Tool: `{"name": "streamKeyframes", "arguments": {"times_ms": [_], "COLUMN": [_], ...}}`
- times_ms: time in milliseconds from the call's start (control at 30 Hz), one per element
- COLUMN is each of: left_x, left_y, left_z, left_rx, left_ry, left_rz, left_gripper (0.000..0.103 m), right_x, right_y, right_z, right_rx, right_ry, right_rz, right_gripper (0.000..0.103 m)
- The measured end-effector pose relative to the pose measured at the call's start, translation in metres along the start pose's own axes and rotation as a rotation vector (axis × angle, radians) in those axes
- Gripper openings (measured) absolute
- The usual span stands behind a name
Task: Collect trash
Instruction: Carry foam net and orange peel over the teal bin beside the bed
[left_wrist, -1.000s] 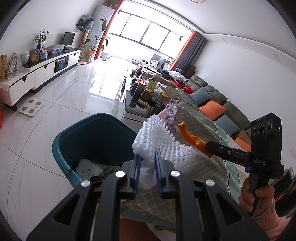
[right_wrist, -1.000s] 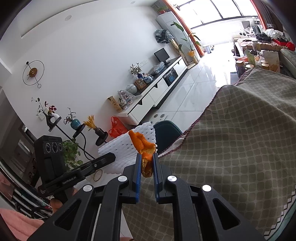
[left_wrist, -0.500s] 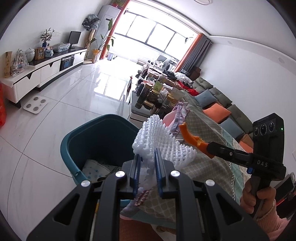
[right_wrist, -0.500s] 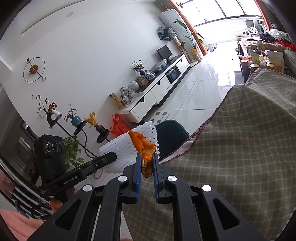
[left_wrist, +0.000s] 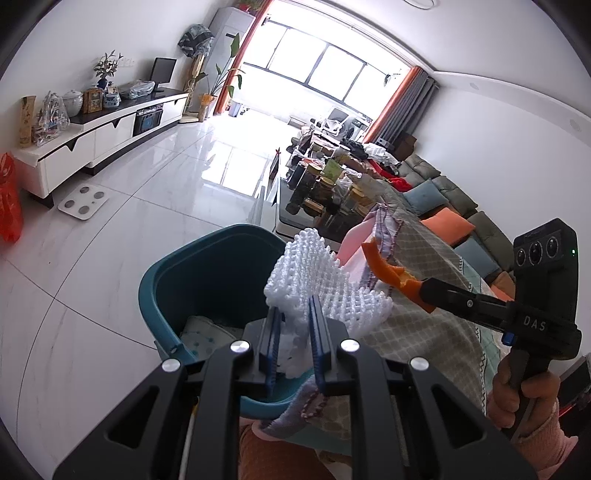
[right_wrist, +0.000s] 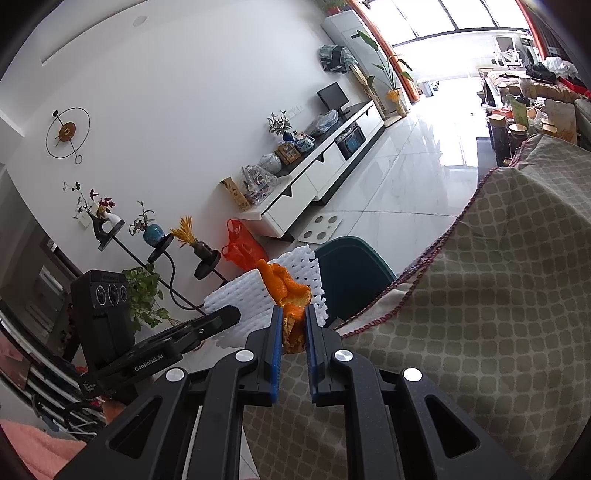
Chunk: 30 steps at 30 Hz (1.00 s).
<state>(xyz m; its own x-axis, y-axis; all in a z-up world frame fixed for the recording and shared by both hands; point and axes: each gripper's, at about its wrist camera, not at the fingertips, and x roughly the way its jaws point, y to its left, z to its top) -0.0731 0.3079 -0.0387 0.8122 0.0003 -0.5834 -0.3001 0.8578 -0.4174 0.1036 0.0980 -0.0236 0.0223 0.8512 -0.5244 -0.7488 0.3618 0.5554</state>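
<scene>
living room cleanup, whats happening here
A person is collecting trash with a handheld gripper in each hand. The left gripper is clamped on a piece of white foam netting, held above the teal bin, which already has some trash in it. The right gripper is clamped on a piece of orange peel, beside the netting, over the edge of the checked cloth. Neither piece has been dropped in yet.
</scene>
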Motion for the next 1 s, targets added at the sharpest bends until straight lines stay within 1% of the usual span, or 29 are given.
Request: {"name": "streamKeyframes", "arguments": {"times_ms": [500,1000], "left_x": [0.017,0.034], "left_y": [0.014,0.015], "left_z": [0.000,-0.001], "left_rx": [-0.029,-0.046], "left_ry": [0.035,0.061], "left_rz": [0.049,0.081], "left_gripper": [0.016,0.017], "right_x": [0.022,0.037], "right_y": [-0.002,-0.001], "right_z": [0.007,0.013], "right_rx": [0.016,0.021], "right_ry": [0.036,0.065], "right_rz": [-0.016,-0.050], "right_gripper": [0.012,0.012]}}
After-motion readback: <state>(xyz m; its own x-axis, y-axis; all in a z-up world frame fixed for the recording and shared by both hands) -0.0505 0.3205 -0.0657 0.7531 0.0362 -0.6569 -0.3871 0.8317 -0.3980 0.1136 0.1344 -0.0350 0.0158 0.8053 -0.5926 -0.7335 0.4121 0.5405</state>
